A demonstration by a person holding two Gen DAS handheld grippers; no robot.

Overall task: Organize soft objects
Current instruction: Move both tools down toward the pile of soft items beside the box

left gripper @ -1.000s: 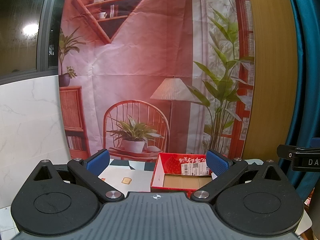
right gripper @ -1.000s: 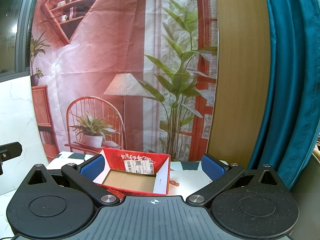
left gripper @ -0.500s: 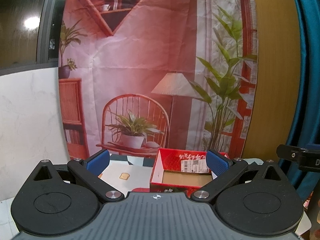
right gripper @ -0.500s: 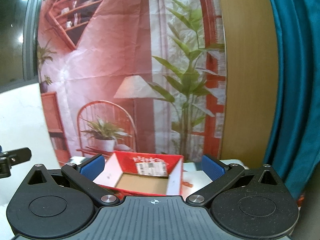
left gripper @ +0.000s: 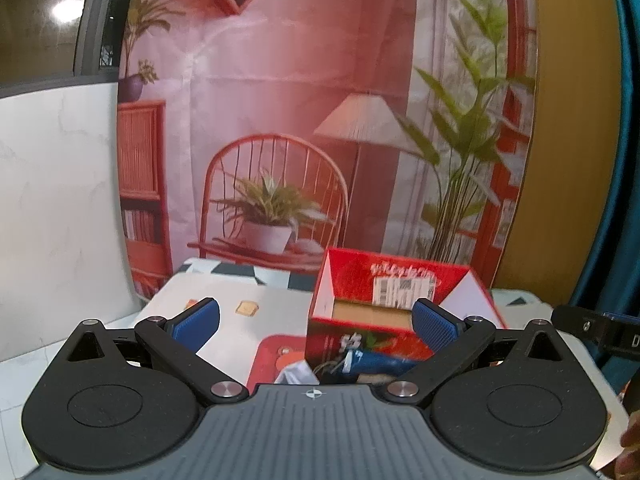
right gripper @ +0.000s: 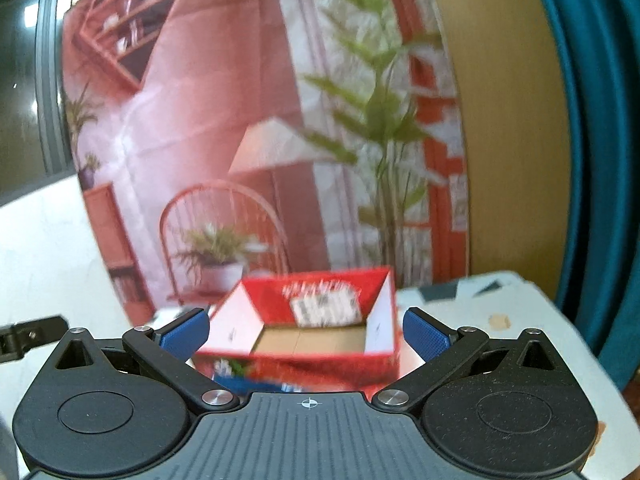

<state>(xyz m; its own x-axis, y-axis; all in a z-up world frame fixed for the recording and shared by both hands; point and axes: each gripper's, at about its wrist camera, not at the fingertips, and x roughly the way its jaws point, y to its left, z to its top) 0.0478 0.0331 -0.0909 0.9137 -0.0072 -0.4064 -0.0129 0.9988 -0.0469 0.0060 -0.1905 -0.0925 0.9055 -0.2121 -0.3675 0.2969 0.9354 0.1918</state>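
Red cardboard makes up the open box [left gripper: 400, 280], which stands on the white bench [left gripper: 276, 300] with its top open, a brown floor showing inside and a white barcode label [left gripper: 402, 289] stuck on its inner back wall. Against the box's near face lies a jumble of soft things [left gripper: 360, 362]: a blue piece with a white end, something white and crumpled to its left, and a darker tangle between them, all partly hidden by the claw body and too blurred to name. They rest on or beside a red tray [left gripper: 266, 360] whose rounded corner shows just left of the box. The left claw [left gripper: 316, 318] hangs before this pile with its blue pads spread wide and nothing between them, the right-hand pad overlapping the box's front corner in the view. In the right wrist view the right claw [right gripper: 306, 330] is likewise released and empty, its pads framing the box [right gripper: 316, 344] from either side without touching it; that view is smeared by motion. A small yellowish toast print [left gripper: 247, 308] marks the bench to the box's left. Behind everything hangs a printed backdrop [left gripper: 280, 120] of a red chair, lamp and potted plants, with a teal curtain [right gripper: 600, 160] at the far right.
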